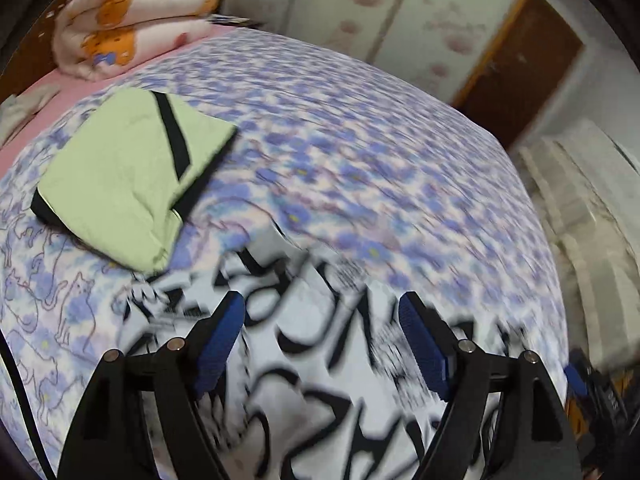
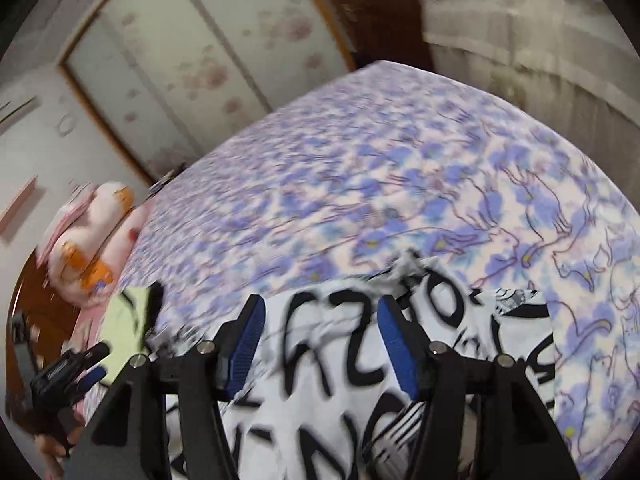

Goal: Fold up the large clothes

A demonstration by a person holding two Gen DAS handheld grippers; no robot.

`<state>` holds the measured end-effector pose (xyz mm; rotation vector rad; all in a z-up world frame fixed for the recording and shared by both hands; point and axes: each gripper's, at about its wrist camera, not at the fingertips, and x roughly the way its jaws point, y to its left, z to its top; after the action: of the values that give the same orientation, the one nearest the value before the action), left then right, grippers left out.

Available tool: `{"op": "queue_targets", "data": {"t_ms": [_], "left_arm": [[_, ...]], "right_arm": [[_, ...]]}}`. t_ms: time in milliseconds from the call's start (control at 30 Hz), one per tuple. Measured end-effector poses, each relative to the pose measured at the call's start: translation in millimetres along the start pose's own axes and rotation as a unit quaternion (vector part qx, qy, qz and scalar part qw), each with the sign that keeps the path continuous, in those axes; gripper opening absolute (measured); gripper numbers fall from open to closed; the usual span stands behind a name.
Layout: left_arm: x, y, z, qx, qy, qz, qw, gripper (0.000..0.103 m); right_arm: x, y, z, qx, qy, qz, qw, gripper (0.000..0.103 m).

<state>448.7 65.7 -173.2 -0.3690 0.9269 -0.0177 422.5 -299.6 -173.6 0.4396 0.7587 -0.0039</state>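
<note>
Two claws, both spread w/ nothing pinched: left gripper (image 1: 322, 312) and right gripper (image 2: 320, 316) hung just over one white garment w/ black lettering (image 1: 304, 360) (image 2: 340, 360), lying under both on the floral bedsheet (image 1: 360, 140). One folded green piece (image 1: 120, 172) lay ahead-left of the left claw; one rolled bear-print blanket (image 1: 132, 20) beyond it.

The printed garment (image 1: 304, 360) lies spread on the bed (image 1: 360, 152), at its near edge, directly under both grippers. The left gripper (image 1: 320, 340) and the right gripper (image 2: 320, 340) hang above it, side by side, fingers apart. A folded garment (image 1: 124, 176) rests on the bed beyond and to the left. Farther back, at the bed's far left corner, sits a rolled blanket (image 1: 132, 16). Sliding wardrobe doors (image 1: 380, 12) stand behind the bed.
</note>
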Motion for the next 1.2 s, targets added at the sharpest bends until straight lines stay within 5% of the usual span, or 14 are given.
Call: {"op": "queue_targets", "data": {"t_ms": [200,367,533,600,667,767,967,1200], "left_arm": [[-13,-23,-54,0.038,0.062,-0.043,0.9964,0.079],[-2,-23,-97,-0.004,0.125,-0.093,0.9879,0.078],[10,-19,-127,-0.022,0.167,-0.114,0.9792,0.064],[16,-18,-133,-0.031,0.180,-0.122,0.9755,0.060],[24,-19,-141,-0.035,0.197,-0.132,0.9709,0.044],[35,-27,-149,-0.018,0.210,-0.124,0.9695,0.029],[58,-45,-159,0.030,0.228,-0.086,0.9693,0.025],[95,-34,-175,0.005,0.233,-0.016,0.9724,0.004]], "right_arm": [[-27,43,-54,-0.063,-0.009,0.050,0.997,0.058],[-21,55,-106,-0.065,0.031,0.088,0.994,0.058],[1,57,-150,-0.077,0.090,0.083,0.990,0.020],[8,55,-162,-0.074,0.104,0.087,0.988,0.014],[15,52,-171,-0.060,0.117,0.096,0.987,0.008],[22,47,-180,-0.046,0.127,0.115,0.984,0.002],[44,40,-189,-0.045,0.153,0.117,0.980,0.000],[76,26,-208,-0.051,0.163,0.112,0.979,0.000]]}}
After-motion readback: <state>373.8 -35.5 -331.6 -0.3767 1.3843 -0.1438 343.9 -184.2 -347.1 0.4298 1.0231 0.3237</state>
